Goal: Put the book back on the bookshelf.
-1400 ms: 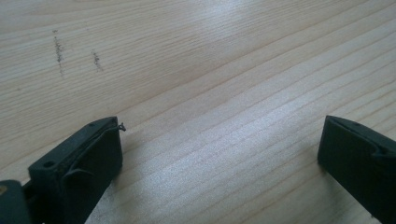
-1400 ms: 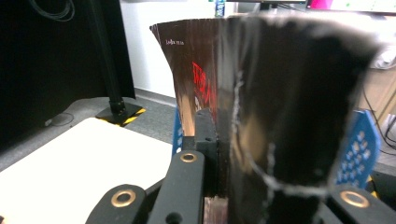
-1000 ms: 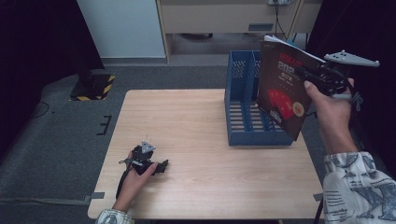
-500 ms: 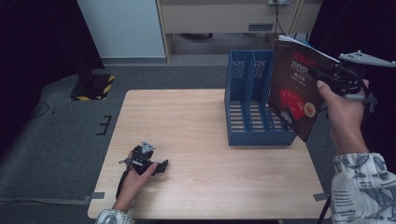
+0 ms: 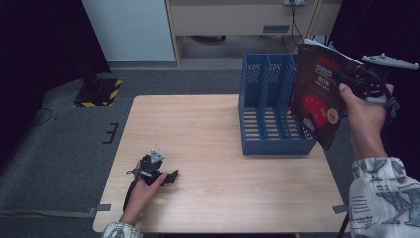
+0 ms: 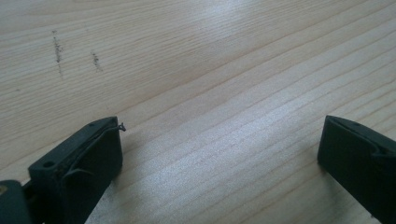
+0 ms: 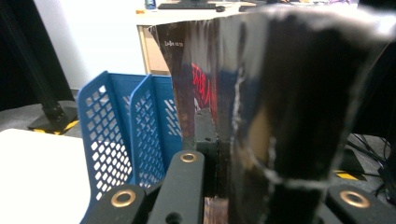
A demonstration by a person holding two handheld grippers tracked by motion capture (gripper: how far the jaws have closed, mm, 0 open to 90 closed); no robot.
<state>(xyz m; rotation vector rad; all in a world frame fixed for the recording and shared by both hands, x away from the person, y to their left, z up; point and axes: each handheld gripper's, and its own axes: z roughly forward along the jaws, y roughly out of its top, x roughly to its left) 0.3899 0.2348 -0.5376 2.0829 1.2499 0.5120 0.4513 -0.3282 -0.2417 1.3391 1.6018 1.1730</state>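
The right gripper (image 5: pixel 352 82) is clamped on a dark magazine (image 5: pixel 319 94), held upright in the air just off the table's right edge beside the blue file rack (image 5: pixel 270 106); slotting it into a compartment is judged still to come. The left gripper (image 5: pixel 171 177) rests gaping and empty near the front-left corner of the table (image 5: pixel 198 124). The cover's large red digits seem to read "202", the rest illegible

Right claw (image 5: pixel 357 81) carried magazine (image 5: pixel 319 96) rightward (now past file rack (image 5: pixel 270 106)).

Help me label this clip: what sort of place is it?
Probably an office or lab recording corner: a wooden table with a blue file rack, grey carpet, and a desk behind.
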